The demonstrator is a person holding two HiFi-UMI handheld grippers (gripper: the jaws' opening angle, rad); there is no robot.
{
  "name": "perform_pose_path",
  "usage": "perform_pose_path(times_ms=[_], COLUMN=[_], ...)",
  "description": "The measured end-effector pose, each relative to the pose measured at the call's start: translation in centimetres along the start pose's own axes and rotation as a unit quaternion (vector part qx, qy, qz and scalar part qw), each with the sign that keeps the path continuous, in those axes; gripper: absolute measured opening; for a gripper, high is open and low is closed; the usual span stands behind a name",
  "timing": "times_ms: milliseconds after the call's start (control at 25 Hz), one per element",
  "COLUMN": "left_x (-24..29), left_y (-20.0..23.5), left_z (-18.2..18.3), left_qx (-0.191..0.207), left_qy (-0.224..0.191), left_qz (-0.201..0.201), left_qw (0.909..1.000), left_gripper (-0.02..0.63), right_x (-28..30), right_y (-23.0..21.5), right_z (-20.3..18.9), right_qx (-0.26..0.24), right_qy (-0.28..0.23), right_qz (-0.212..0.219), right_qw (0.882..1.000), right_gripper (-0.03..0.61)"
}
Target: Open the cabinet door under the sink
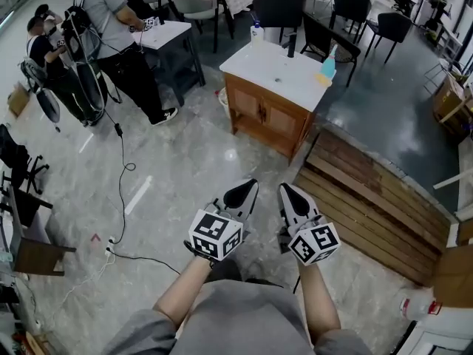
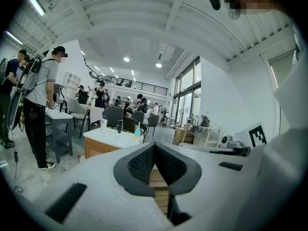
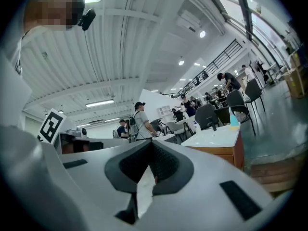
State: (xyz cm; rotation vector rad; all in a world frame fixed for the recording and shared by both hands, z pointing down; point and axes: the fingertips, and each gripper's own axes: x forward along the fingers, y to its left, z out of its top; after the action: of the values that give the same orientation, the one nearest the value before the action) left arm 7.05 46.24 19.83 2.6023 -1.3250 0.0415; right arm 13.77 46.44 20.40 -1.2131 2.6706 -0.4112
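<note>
A wooden sink cabinet (image 1: 264, 114) with a white top and two front doors stands on the marble floor, well ahead of me. Both doors look closed. My left gripper (image 1: 241, 195) and right gripper (image 1: 293, 200) are held side by side, well short of the cabinet and pointing toward it. Each is shut with nothing between its pads. The left gripper view has the cabinet (image 2: 98, 147) to the left of the closed left gripper (image 2: 154, 146). In the right gripper view the cabinet (image 3: 222, 148) lies to the right of the closed right gripper (image 3: 151, 145).
A black faucet (image 1: 291, 46), a blue bottle (image 1: 328, 66) and a white bottle (image 1: 256, 31) stand on the sink top. A low wooden platform (image 1: 369, 202) lies right of the cabinet. People (image 1: 122, 43) stand at a table on the left, and a cable (image 1: 122, 183) trails over the floor.
</note>
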Motion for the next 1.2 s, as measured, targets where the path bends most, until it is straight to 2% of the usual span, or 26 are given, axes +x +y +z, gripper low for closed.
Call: perform_pose_path(times_ms=[240, 600, 960, 1200], left_x=[3.2, 9.8, 15.5, 18.5], left_y=[2.9, 10.4, 18.7, 22.6], left_z=[-0.5, -0.2, 1.3, 1.5], left_qx=[-0.006, -0.021, -0.029, -0.035], left_qy=[0.012, 0.027, 0.041, 0.048], left_qz=[0.001, -0.007, -0.026, -0.045], left_qw=[0.9999, 0.9994, 0.9984, 0.9972], left_gripper=[0.006, 0.006, 0.006, 0.006], right_x=[2.8, 10.5, 19.4, 23.9], right_y=[-2.6, -7.6, -11.2, -13.4], right_z=[-0.7, -1.0, -0.8, -1.1], right_qx=[0.007, 0.015, 0.019, 0.02], right_qy=[0.008, 0.017, 0.024, 0.026], right_qz=[-0.007, -0.037, -0.064, -0.087], right_qw=[1.0, 0.999, 0.998, 0.996], right_gripper=[0.009, 0.009, 0.009, 0.009])
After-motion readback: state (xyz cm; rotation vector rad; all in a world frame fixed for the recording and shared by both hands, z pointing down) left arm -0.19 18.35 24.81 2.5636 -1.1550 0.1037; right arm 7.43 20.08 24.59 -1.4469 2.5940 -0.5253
